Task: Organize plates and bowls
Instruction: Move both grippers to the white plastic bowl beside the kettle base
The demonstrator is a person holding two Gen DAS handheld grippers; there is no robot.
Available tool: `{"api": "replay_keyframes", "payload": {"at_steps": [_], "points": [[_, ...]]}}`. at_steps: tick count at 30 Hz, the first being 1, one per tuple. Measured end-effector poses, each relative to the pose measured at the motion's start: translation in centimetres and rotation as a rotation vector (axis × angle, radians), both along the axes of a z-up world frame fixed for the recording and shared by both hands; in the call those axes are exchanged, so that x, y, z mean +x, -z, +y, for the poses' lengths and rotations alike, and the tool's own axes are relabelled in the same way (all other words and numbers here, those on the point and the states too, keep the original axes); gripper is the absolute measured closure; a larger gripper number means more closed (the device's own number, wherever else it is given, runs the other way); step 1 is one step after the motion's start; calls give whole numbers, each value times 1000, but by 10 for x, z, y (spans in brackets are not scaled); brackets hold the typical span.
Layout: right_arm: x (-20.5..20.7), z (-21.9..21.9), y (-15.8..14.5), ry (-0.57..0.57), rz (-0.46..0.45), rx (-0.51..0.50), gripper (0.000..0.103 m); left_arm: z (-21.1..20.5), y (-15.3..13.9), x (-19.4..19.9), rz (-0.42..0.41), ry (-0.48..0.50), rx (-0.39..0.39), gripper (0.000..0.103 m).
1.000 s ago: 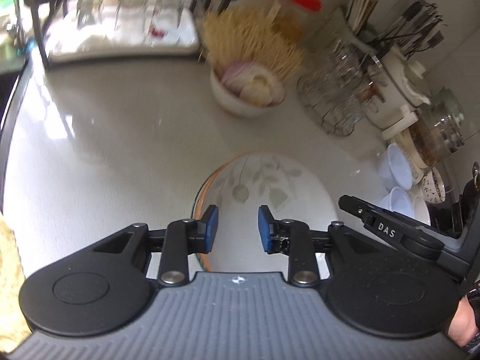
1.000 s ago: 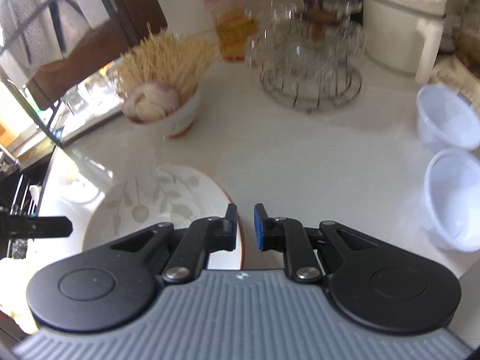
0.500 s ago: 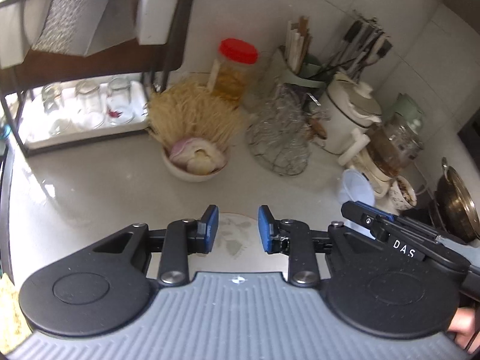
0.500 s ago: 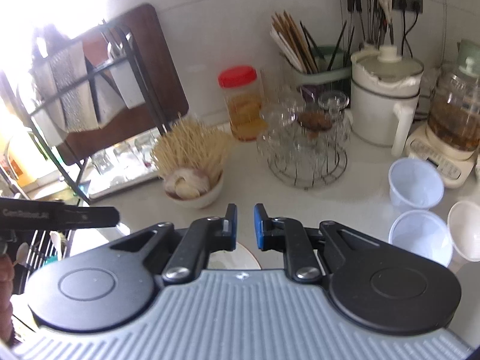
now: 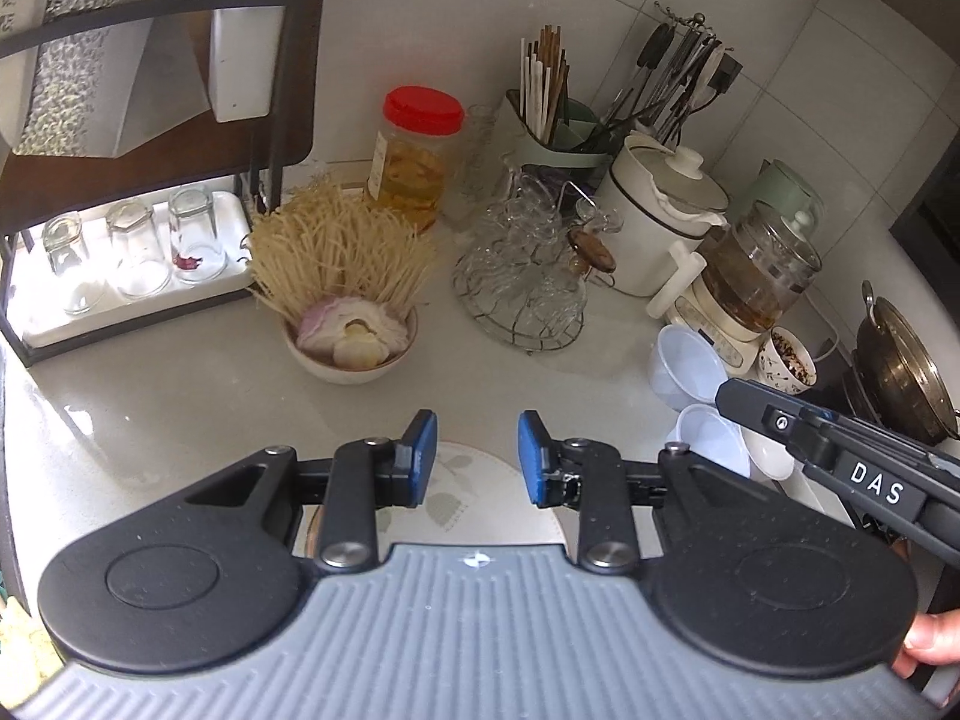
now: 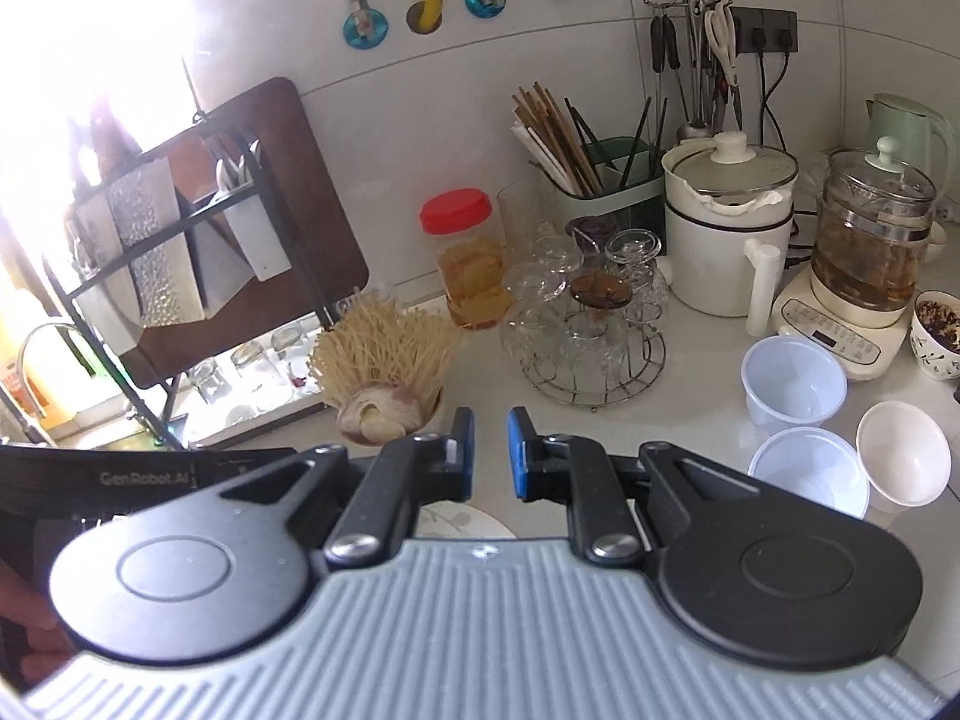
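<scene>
Plate (image 5: 474,498) lies flat on our counter (image 5: 180,384), below both grippers. Our left gripper (image 5: 471,456) hangs above it, jaws parted and empty; our right gripper (image 6: 489,450) shows a narrow gap, holding nothing.

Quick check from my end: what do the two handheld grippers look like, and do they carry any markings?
Both match: black linkage arms with silver pivot pins, blue pads on the fingertips, and a ribbed grey body behind. The left gripper shows "GenRobot.AI" on its side in the right wrist view; the right gripper shows "DAS" in the left wrist view. No cables or sleeves visible.
</scene>
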State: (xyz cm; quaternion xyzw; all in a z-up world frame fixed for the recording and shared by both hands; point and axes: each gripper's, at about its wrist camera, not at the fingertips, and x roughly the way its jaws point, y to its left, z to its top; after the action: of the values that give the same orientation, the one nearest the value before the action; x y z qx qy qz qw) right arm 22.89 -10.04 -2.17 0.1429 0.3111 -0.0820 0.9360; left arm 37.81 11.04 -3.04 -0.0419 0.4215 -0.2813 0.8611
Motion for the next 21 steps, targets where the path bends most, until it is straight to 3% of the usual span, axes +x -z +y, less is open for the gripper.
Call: {"api": "replay_keyframes", "payload": {"at_steps": [7,13,21], "points": [[7,-48,13,-70,0,-12,87,-45,7,-5,-7,-76,1,69],[19,-99,6,-129,-15,-33,87,-90,8,-5,4,-143,-30,69],[28,-158,17,-145,-12,-18,87,-157,12,0,-23,-154,-26,69]]}}
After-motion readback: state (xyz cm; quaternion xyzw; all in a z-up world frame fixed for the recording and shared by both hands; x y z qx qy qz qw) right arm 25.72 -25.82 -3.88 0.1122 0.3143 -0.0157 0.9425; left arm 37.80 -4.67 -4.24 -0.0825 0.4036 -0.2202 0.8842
